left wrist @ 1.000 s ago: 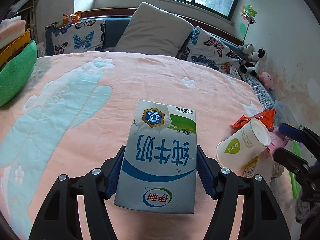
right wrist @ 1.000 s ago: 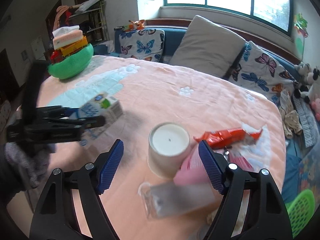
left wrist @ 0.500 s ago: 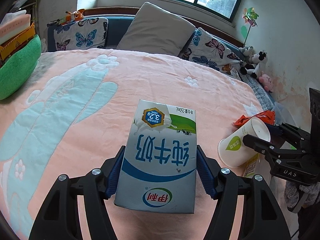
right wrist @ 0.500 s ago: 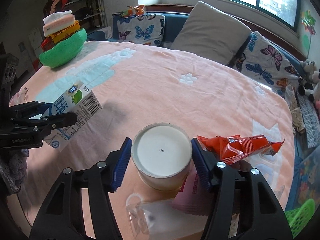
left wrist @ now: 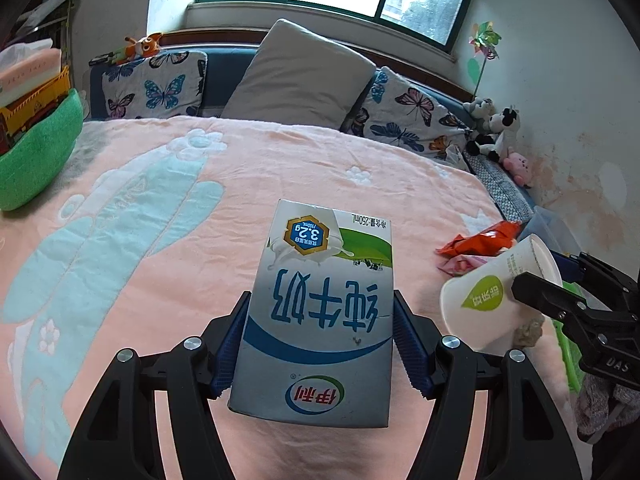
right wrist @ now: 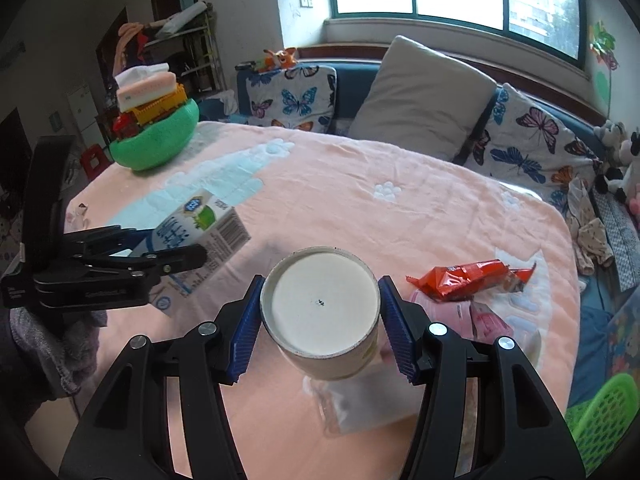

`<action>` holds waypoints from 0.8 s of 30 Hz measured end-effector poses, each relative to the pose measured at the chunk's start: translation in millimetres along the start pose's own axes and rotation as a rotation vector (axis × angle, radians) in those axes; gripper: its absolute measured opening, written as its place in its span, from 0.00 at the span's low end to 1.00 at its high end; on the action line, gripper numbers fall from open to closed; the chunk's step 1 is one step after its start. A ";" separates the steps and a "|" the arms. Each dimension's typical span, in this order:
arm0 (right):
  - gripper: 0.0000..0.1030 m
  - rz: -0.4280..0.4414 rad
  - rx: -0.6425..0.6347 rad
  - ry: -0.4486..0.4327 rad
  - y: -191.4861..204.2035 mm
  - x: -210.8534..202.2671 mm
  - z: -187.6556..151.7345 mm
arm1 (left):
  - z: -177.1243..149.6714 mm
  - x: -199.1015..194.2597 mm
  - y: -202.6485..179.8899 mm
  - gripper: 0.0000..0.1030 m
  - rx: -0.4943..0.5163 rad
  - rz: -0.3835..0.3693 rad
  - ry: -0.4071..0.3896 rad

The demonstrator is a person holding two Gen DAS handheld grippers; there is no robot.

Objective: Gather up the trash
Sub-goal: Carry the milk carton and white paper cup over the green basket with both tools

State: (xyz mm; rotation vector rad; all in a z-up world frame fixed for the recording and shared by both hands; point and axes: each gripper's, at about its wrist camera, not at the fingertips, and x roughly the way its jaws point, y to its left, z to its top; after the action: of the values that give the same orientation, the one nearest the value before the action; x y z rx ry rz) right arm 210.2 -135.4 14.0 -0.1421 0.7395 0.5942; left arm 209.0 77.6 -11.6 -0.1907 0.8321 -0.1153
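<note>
both grippers clamped, loaded

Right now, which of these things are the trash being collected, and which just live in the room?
Trash:
milk carton, in the left gripper
paper cup, in the right gripper
orange wrapper
pink packet
clear plastic bag

Lying about:
grey pillow
butterfly cushions
plush toys

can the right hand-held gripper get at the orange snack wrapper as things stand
Probably not yet. The right hand-held gripper is shut on the paper cup, so its jaws are full. The orange snack wrapper lies uncovered on the blanket just to its right, so the path looks free once the cup is dropped.
</note>
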 end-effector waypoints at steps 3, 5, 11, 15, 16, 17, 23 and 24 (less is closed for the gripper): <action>0.55 0.007 0.004 -0.026 6.5 -18.5 -3.7 | -2.1 -9.8 -10.9 0.62 0.013 -0.018 -0.011; 0.55 -0.001 0.003 -0.042 9.1 -30.2 -5.8 | -3.5 -16.9 -19.1 0.62 0.022 -0.032 -0.018; 0.55 -0.048 0.040 -0.063 0.6 -64.7 -27.9 | -13.9 -30.8 -48.0 0.62 0.066 -0.079 -0.020; 0.55 -0.089 0.091 -0.068 -14.5 -84.4 -47.3 | -21.3 -35.8 -74.1 0.62 0.104 -0.115 -0.016; 0.55 -0.098 0.101 -0.070 -18.4 -89.2 -50.8 | -23.1 -36.8 -80.1 0.62 0.114 -0.124 -0.016; 0.55 -0.109 0.111 -0.072 -22.4 -94.3 -54.7 | -24.5 -37.5 -85.9 0.62 0.122 -0.131 -0.015; 0.55 -0.183 0.179 -0.093 -52.4 -128.7 -81.1 | -35.4 -38.0 -128.4 0.62 0.166 -0.193 0.002; 0.55 -0.192 0.186 -0.096 -56.3 -134.1 -86.1 | -37.3 -36.9 -138.5 0.62 0.178 -0.206 0.007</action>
State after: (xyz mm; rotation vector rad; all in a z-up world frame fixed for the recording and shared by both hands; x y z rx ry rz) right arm 112.3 -271.4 35.7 -0.0118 0.6756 0.3445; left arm 152.8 -55.7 20.1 -0.1080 0.8030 -0.3822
